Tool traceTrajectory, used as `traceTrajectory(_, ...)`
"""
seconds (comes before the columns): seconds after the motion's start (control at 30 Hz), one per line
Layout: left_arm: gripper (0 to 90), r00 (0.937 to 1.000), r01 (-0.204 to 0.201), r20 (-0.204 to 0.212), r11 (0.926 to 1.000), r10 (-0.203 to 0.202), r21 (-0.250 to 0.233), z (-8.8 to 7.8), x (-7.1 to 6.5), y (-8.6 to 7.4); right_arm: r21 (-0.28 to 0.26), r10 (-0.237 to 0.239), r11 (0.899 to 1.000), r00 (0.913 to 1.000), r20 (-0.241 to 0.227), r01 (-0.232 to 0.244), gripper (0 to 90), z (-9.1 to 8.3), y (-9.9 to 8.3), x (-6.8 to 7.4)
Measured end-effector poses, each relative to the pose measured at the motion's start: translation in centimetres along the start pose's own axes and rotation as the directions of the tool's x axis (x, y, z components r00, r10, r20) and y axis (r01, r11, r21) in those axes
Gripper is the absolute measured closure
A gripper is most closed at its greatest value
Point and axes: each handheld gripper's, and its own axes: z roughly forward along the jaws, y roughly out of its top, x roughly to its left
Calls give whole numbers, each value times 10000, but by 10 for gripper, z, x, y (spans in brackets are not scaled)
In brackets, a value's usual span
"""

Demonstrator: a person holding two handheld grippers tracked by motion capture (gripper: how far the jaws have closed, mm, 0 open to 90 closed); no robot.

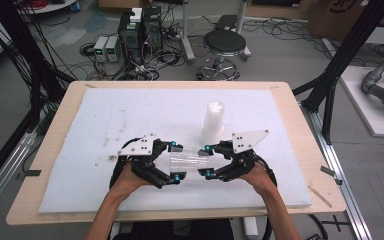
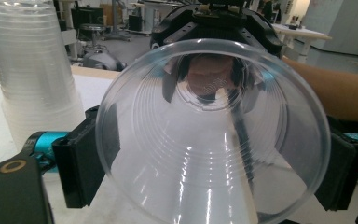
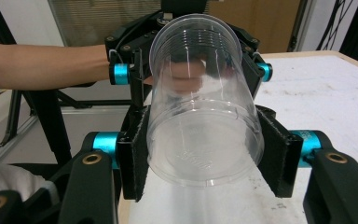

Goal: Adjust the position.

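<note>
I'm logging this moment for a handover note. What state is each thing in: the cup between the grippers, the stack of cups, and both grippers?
Cup: clear, empty, on its side above the table, held between both grippers.
Cup stack: nested, upside down on the white mat, untouched.
Right gripper: shut on the cup's base end.
Left gripper: jaws at either side of the cup's rim end; contact unclear.

One clear plastic cup (image 1: 190, 160) lies on its side between two tongs, the left tongs (image 1: 176, 162) and the right tongs (image 1: 207, 161). One stack of cups (image 1: 213, 120) stands on one table (image 1: 70, 110). One stool (image 1: 224, 46) stands beyond.
</note>
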Motion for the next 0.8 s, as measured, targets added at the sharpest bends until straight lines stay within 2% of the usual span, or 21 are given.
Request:
traceTrajectory(0.17,143,9998,-40,177,10000,39,35,3,-1,1,28,15,10000,9999,-108,-15,427,2,0,0)
traceTrajectory(0.4,195,9997,-100,242,9999,99,46,2,-1,1,-51,-41,10000,9997,-222,40,427,4,0,0)
traceTrajectory(0.43,240,9995,-133,295,9999,133,0,2,-1,1,-84,-53,10000,9997,-240,51,427,4,0,0)
traceTrajectory(0.53,274,9995,-153,280,9999,154,-35,1,-1,1,-72,-80,9999,9996,-259,78,427,5,-1,0)
traceTrajectory(0.8,311,9993,-202,312,9998,205,-71,0,-1,2,-61,-70,10000,9994,-344,68,426,5,-1,0)
